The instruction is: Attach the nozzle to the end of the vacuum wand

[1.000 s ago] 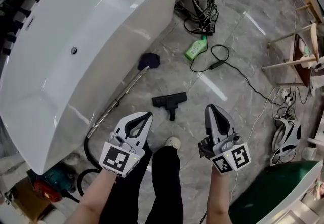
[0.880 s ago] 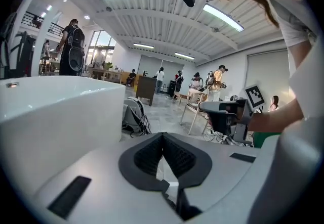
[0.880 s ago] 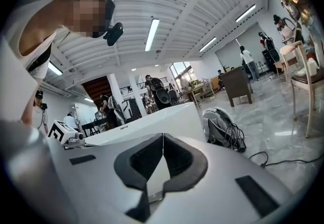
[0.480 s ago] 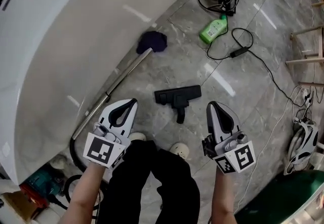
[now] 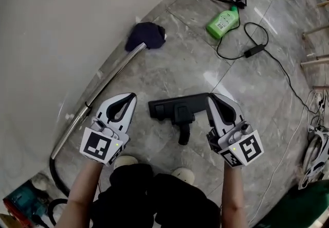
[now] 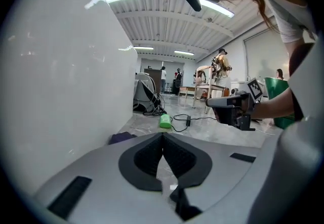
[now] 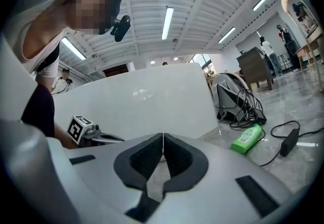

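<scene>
Head view, nozzle (image 5: 175, 108): flat on the floor (image 5: 169, 62), between the grippers, apart from the wand.
Wand (image 5: 105, 85): on the floor beside the bathtub (image 5: 61, 26), dark cloth (image 5: 145, 35) at its far end.
Left gripper (image 5: 131, 98): fingers closed together, holding nothing.
Right gripper (image 5: 215, 99): fingers closed together, holding nothing, by the nozzle's right end.

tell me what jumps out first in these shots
A black floor nozzle lies on the grey marble floor at centre, framed by the shut, empty left gripper and right gripper. A white bathtub fills the upper left, with the metal vacuum wand lying along its foot.
</scene>
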{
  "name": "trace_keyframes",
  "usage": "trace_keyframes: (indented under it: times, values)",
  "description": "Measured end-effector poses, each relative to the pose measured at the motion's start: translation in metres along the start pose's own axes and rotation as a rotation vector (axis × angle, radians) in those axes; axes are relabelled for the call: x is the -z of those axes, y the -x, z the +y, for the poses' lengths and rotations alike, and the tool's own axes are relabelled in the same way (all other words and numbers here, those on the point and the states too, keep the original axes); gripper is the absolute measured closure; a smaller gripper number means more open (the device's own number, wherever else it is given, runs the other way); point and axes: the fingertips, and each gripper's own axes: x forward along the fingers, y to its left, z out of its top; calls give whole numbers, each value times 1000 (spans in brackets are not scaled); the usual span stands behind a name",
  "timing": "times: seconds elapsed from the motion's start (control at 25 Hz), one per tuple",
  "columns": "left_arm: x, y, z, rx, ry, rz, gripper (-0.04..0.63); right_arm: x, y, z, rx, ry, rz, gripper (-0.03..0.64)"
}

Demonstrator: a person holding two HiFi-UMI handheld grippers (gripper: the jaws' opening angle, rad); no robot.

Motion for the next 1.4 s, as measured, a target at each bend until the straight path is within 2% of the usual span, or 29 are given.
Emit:
trace_keyframes:
  times: [0.2, 0.4, 0.68, 0.76, 0.84, 0.92, 0.96, 1.0, 1.08, 1.16, 1.28, 1.4]
  values:
    - [41, -25, 6, 15, -24, -47, 584, 46, -19, -15, -86, 9, 4, 600]
    - [45, -12, 4, 12, 17, -81, 584, 57, -30, 1, -152, 85, 32, 600]
    - [53, -5, 5, 32, -16, -59, 584, 76, -32, 33, -200, 142, 46, 600]
    - [54, -8, 5, 32, -9, -56, 584, 82, -28, 35, -206, 205, 79, 598]
    - [56, -11, 5, 42, -11, -43, 584, 95, -20, 37, -253, 362, 180, 598]
    - [60, -13, 4, 60, -31, -24, 584, 118, -8, 40, -344, 571, 351, 594]
    - [62, -13, 3, 69, -38, -19, 584, 130, 0, 41, -398, 671, 441, 570]
    - [64, -13, 1, 76, -39, -18, 584, 141, 7, 42, -453, 754, 519, 514]
    - [66, -13, -3, 86, -33, -17, 584, 157, 22, 42, -552, 888, 633, 444]
    - [70, -14, -6, 96, -29, -10, 584, 169, 35, 40, -646, 1066, 708, 418]
    - [77, -13, -7, 93, -40, 12, 584, 189, 49, 38, -826, 1404, 784, 410]
    - [81, -10, -7, 83, -33, 24, 584, 207, 61, 48, -1020, 1575, 820, 410]
